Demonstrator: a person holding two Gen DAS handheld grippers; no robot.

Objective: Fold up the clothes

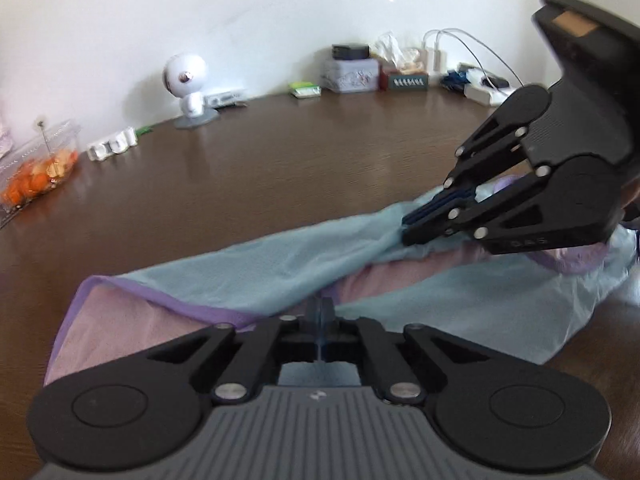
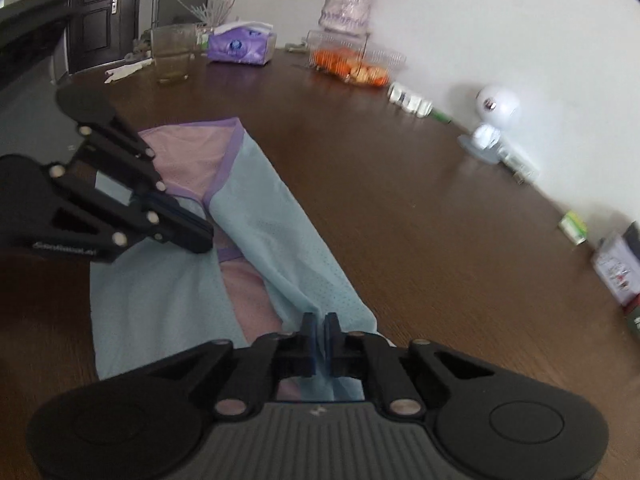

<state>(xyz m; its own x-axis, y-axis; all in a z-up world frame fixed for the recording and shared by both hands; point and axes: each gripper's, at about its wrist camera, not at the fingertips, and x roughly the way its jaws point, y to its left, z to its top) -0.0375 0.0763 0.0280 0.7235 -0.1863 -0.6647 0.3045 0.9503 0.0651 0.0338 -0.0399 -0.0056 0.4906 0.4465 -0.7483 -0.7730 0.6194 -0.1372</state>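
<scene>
A light blue mesh garment (image 1: 280,264) with a pink inside and purple trim lies on the dark wooden table (image 1: 320,148). My left gripper (image 1: 320,312) is shut on a fold of its blue cloth. My right gripper (image 1: 412,232) comes in from the right in the left wrist view, shut on the same blue edge further along. In the right wrist view my right gripper (image 2: 319,328) pinches the blue cloth (image 2: 256,216), and my left gripper (image 2: 200,236) holds the garment near the purple-trimmed opening (image 2: 228,152).
Along the wall stand a white round camera (image 1: 186,84), a clear box of orange fruit (image 1: 38,168), small white bottles (image 1: 112,146), tins and boxes (image 1: 352,74) and cables (image 1: 476,76). A tissue box (image 2: 242,46), a glass jar (image 2: 172,54) and a vase (image 2: 346,4) stand at the far end.
</scene>
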